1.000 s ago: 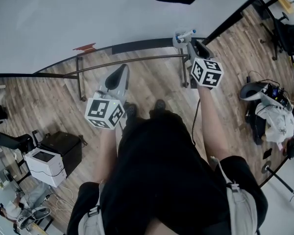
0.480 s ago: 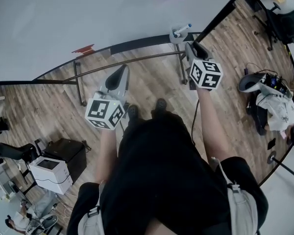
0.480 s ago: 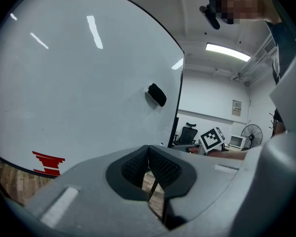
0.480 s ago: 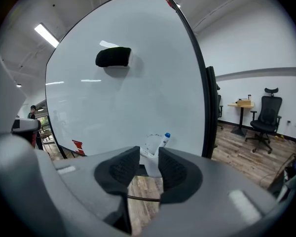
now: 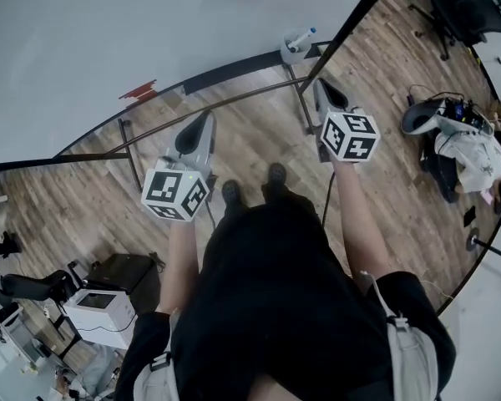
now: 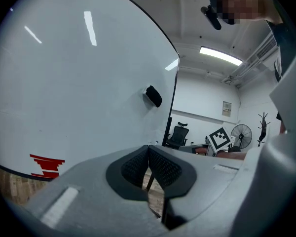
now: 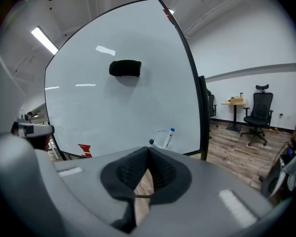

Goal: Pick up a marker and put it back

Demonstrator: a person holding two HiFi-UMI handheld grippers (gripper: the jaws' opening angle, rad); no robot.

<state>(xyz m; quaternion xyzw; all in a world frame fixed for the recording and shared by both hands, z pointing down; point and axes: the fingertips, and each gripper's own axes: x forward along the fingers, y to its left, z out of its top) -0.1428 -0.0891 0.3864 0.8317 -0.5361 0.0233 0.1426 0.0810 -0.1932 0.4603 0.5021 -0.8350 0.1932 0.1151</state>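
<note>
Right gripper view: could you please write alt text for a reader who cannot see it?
The right gripper, shut and empty, faces a whiteboard with a blue-capped marker near its lower right corner. A black eraser sits higher up.

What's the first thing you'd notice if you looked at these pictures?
The huge whiteboard fills the top of the head view, with a black eraser on it and a blue-capped marker in a holder at its lower right corner. Nearer, the left gripper and the right gripper carry black-and-white patterned cubes; the right one's jaws have just closed, empty.
</note>
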